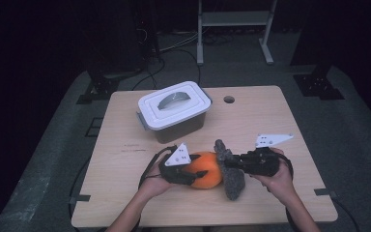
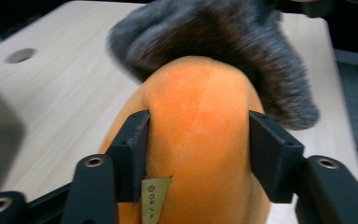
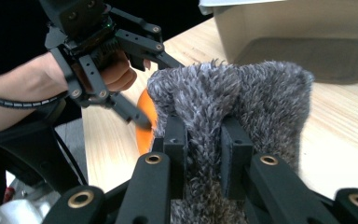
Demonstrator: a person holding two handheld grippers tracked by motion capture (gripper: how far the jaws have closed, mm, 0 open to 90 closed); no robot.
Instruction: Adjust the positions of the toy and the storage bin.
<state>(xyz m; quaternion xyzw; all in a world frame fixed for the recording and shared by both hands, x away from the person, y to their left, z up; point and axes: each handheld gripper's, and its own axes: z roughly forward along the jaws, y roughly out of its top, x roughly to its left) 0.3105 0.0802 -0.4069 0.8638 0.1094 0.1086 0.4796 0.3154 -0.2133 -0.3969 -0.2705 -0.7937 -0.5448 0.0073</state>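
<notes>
Claws grip from both sides: the left claw (image 2: 198, 154) is clamped across the orange plush toy (image 1: 206, 170), and the right claw (image 3: 204, 142) is pinched tight on its grey furry piece (image 3: 242, 93). The toy lies near the front edge of the bench (image 1: 270, 116), between the two hands. The fur is loose and slippery, so a hard pull could slide it out of the right claw or strain the seam where grey meets orange. Squeezing the soft body may make it squirt sideways. Pale wood tops the bench, a lidded plastic box (image 1: 174, 110) stands behind, and the room is dark, with cables and a grey floor.
</notes>
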